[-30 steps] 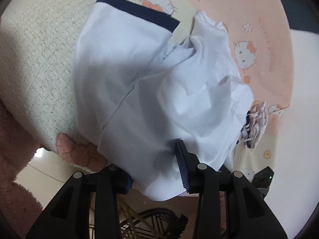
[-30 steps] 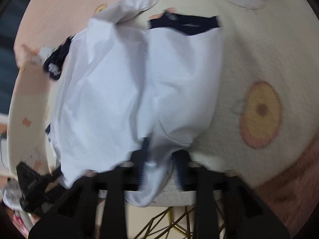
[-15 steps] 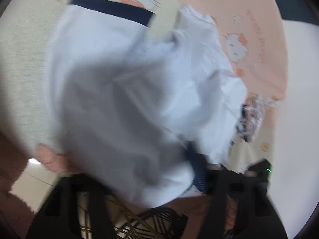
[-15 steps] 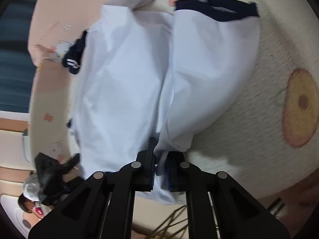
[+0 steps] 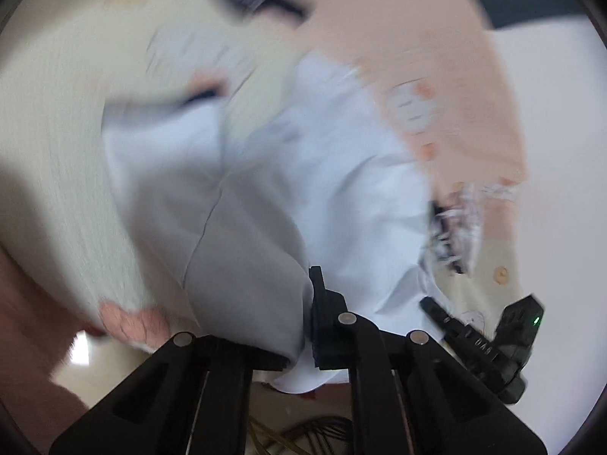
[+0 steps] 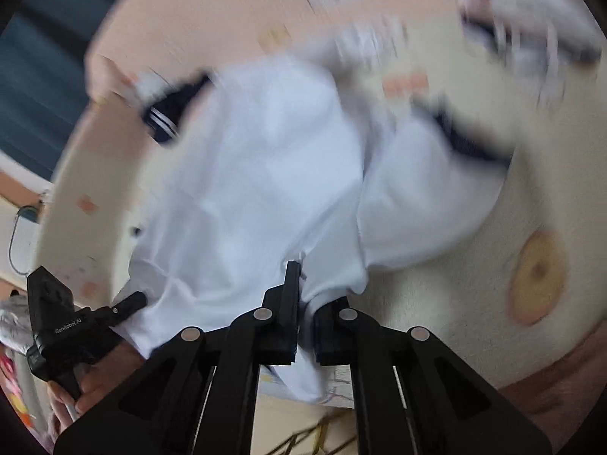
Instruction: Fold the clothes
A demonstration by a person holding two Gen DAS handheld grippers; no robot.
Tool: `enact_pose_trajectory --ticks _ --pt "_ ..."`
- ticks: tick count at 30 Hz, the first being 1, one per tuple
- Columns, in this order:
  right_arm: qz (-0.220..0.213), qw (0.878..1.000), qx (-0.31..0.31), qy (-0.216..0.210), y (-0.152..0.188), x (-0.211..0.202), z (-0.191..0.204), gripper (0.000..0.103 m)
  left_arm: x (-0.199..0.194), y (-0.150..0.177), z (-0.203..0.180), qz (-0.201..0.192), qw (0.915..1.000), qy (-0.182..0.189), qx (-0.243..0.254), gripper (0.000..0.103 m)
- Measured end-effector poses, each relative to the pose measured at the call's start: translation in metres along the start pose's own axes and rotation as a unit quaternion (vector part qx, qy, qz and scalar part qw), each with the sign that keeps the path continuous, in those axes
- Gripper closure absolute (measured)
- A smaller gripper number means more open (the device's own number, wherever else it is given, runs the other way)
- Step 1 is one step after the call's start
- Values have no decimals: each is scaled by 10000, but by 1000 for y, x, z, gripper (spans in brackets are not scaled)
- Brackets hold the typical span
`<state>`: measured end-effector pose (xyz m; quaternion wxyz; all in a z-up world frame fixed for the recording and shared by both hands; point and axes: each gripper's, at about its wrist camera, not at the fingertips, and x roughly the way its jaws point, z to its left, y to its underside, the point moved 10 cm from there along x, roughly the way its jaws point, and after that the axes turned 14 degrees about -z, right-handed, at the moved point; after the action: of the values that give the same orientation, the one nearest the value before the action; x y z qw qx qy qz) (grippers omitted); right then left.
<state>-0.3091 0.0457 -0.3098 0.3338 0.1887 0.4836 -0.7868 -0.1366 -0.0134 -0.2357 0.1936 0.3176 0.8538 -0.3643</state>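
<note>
Spread over a cream-and-peach cartoon-print quilted mat [image 6: 474, 250], the white navy-cuffed cotton garment [image 6: 265, 189] lies rumpled and unfolded — both the left gripper [image 5: 303, 326] and the right gripper [image 6: 305, 322] are clamped on its near hem, so folding seems barely begun.

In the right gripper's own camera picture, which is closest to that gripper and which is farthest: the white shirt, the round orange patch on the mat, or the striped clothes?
From the right gripper:
1. White shirt, pinched between its fingers.
2. Round orange patch, on the mat to the right.
3. Striped clothes, blurred, at the far upper right.
</note>
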Motion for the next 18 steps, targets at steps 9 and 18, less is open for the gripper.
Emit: enact_pose_trajectory --ticks 9,18 --pt "-1397 9840 -423 -1025 -99 -183 53 99 -87 -65 -103 -373 9914 983 774 95" --pt "-2142 9720 -712 -651 -234 -209 65 99 7 -186 -176 -457 9877 524 1398 96"
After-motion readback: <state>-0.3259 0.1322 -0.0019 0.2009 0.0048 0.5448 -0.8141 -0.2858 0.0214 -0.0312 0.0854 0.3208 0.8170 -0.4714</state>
